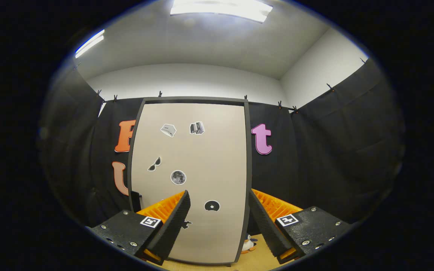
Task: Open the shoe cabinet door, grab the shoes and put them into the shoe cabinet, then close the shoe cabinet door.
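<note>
The shoe cabinet [190, 150] stands upright straight ahead of me, against the black booth wall. Its beige door has a dark frame and carries several small stickers. The door looks flush with the frame. A small dark handle [135, 201] sits low on the door's left edge, just beyond my left finger. My gripper [219, 195] is open, with nothing between its fingers. The lower middle of the door shows through the gap between them, some way off.
A small penguin toy [247, 244] sits on the wooden surface [254, 261] at the cabinet's lower right corner. Black cloth walls close in on the left and right of the cabinet.
</note>
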`<state>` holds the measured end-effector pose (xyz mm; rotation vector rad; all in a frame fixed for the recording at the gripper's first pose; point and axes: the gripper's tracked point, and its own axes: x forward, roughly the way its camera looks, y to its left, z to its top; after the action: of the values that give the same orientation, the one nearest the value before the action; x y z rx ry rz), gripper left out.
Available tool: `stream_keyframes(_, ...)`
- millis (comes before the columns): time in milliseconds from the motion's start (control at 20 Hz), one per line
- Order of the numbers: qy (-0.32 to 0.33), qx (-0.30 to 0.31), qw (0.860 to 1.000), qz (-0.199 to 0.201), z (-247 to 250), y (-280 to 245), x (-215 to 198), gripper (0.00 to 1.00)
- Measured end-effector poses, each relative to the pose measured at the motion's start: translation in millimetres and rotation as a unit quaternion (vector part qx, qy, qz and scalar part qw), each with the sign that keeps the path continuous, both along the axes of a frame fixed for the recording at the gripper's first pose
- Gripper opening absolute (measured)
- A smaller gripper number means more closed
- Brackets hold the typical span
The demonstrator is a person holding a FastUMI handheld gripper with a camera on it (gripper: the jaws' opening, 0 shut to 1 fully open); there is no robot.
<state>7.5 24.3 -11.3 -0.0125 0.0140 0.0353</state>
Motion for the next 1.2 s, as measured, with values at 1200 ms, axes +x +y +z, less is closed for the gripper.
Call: stream_keyframes(1200,0.107,0.034,0.985,0.132,-97,170,40,0.96)
